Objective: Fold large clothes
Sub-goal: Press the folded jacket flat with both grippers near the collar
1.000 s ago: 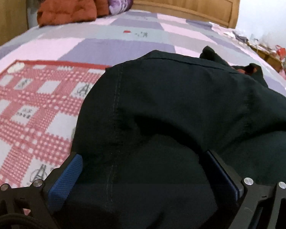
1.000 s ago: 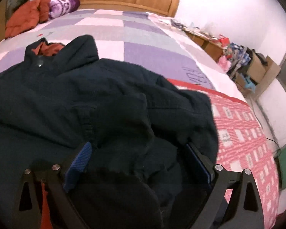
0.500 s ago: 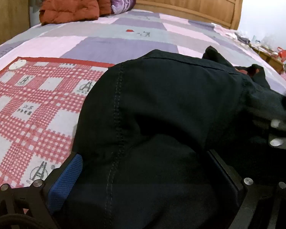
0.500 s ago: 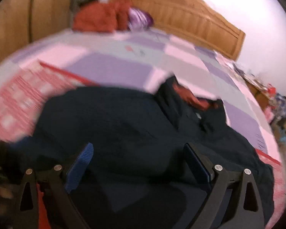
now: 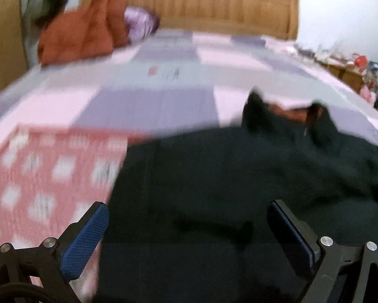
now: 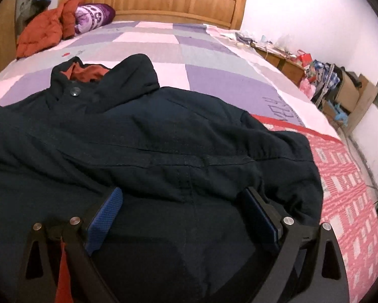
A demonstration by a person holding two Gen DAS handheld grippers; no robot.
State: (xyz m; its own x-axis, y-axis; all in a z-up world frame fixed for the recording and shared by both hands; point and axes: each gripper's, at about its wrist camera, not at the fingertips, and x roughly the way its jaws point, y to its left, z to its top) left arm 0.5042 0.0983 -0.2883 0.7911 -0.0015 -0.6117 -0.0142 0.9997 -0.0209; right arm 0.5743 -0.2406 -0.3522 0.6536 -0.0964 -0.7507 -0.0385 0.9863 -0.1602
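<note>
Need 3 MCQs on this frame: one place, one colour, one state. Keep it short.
1. Where does the dark jacket lie?
A. on the bed
B. on the floor
C. on a chair

2. What colour is the lining inside the jacket's collar?
A. white
B. orange-red
C. yellow

3. How do the right gripper's jaws stand?
A. shut on a sleeve
B. shut on nothing
C. spread wide

Answers:
1 A: the patchwork bedspread shows around the jacket.
2 B: orange-red fabric shows in the open collar.
3 C: the blue pads stand far apart with jacket fabric between them.
</note>
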